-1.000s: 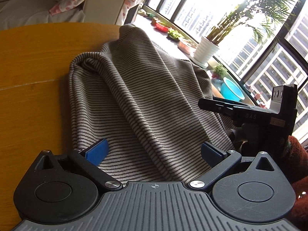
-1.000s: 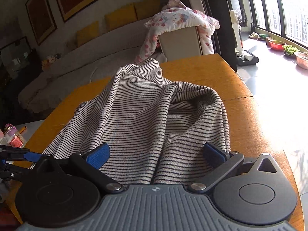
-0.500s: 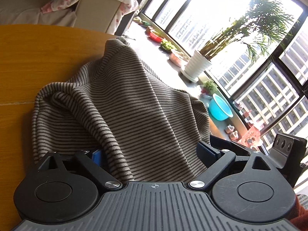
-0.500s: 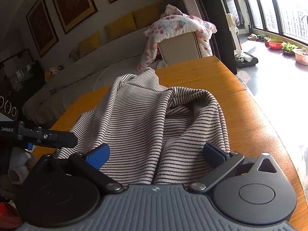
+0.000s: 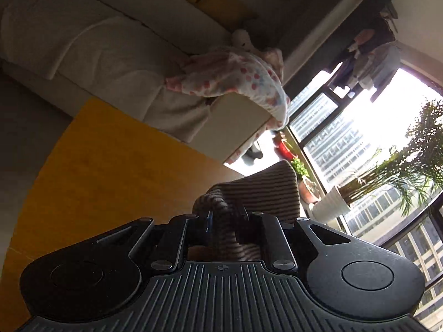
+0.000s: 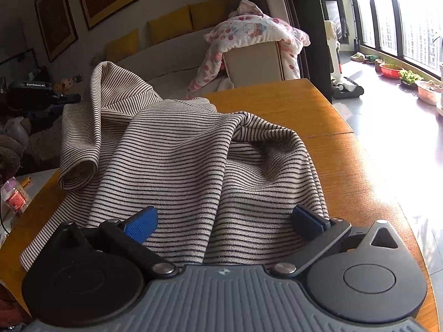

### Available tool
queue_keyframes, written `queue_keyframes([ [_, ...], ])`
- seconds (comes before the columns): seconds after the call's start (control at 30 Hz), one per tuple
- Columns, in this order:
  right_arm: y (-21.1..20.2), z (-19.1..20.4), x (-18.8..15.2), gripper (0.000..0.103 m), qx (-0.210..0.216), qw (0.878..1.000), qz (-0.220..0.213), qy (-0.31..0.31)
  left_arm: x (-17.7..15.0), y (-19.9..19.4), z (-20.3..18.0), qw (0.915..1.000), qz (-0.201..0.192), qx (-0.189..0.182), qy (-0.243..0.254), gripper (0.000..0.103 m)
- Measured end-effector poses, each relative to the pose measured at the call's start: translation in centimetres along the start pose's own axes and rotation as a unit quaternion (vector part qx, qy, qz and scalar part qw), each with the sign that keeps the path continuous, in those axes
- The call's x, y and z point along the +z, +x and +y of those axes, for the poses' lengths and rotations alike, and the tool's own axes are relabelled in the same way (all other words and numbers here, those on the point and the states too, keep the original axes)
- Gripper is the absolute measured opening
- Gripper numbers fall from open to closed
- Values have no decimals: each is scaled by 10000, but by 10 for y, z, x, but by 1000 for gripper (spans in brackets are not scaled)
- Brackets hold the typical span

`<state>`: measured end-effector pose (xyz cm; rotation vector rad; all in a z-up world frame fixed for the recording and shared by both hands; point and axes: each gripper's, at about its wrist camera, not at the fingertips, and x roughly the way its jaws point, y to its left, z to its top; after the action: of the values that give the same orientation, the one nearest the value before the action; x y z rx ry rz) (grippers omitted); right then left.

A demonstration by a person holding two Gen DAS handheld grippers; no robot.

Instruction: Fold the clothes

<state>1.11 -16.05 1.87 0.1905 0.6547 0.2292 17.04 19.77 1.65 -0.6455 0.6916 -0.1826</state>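
Note:
A beige garment with thin dark stripes (image 6: 193,160) lies rumpled on the wooden table (image 6: 346,149). My left gripper (image 5: 223,218) is shut on a bunched edge of the striped garment (image 5: 265,191) and holds it raised above the table. In the right wrist view that raised part (image 6: 110,88) stands up at the far left, with the left gripper (image 6: 41,94) dim behind it. My right gripper (image 6: 224,220) is open, its blue pads (image 6: 141,222) spread over the near edge of the garment, which lies between them.
A sofa with yellow cushions (image 6: 169,25) and a flowered blanket (image 6: 257,33) over a chair stand beyond the table. Potted plants (image 5: 332,207) and bowls (image 6: 390,70) line the window. A small jar (image 6: 15,196) sits at the left table side.
My left gripper has shut on the garment's edge and lifted it, tilting upward toward the sofa. The right gripper has stayed open over the near edge.

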Motion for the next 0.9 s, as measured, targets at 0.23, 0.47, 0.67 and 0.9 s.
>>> queue_keyframes([
  [0.23,14,16,20,103,-301,9971,658,-231,-24,-19,18,9987,130,141,474,75],
  [0.47,4,71,42,103,-435,9886,154,-1432,-20,-65,-42,9699,-691,14,2336,99],
  [0.67,72,148,46,81,-786,9465,44,-3131,-11,12,-99,9290,-125,312,3685,100],
  [0.9,81,109,62,32,-1468,8857,11,-4404,-11,77,-96,9046,738,438,4175,100],
])
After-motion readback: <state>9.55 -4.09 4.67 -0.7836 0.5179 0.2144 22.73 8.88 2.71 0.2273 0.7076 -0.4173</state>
